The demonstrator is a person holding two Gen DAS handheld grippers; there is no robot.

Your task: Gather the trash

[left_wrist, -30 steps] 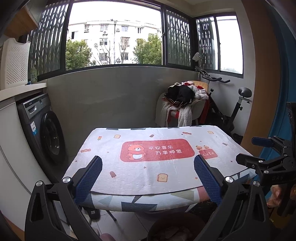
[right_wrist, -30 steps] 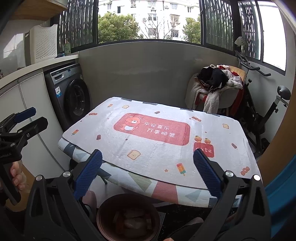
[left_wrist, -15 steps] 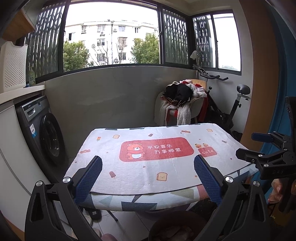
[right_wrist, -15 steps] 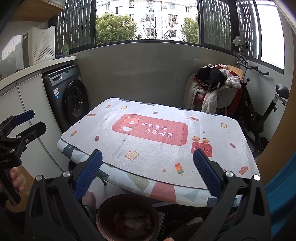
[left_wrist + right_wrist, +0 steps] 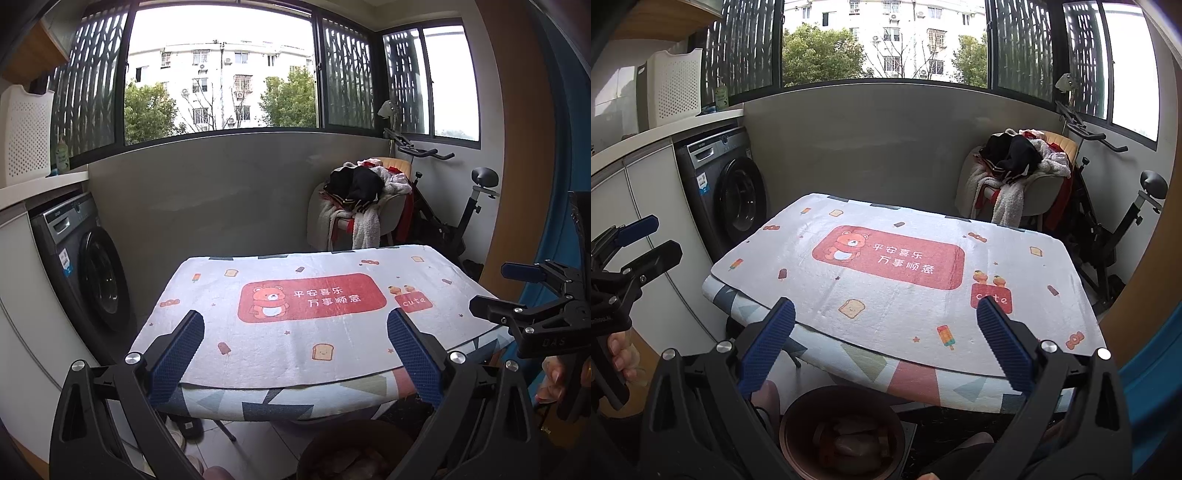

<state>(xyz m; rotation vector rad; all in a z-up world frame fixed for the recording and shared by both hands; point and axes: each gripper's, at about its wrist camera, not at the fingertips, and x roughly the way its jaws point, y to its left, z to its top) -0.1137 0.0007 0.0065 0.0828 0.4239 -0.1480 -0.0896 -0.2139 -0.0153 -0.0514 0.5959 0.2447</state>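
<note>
A brown round trash bin (image 5: 842,432) stands on the floor below the table's near edge, with crumpled pale trash (image 5: 849,439) inside; it also shows in the left wrist view (image 5: 354,454). My left gripper (image 5: 295,343) is open and empty, held in front of the table. My right gripper (image 5: 886,332) is open and empty, above the bin. Each gripper shows from the side in the other view: the right one (image 5: 517,291), the left one (image 5: 646,240). The table (image 5: 849,369) carries a white mat with a red bear panel (image 5: 886,258); I see no loose trash on it.
A washing machine (image 5: 731,192) stands at the left under a counter with a white basket (image 5: 676,88). A chair piled with clothes (image 5: 1015,173) and an exercise bike (image 5: 1115,221) stand at the back right. Slippers (image 5: 184,424) lie under the table.
Both grippers have drifted back slightly and the views shifted a little; the jaws stay open. Nothing was picked up or let go.
</note>
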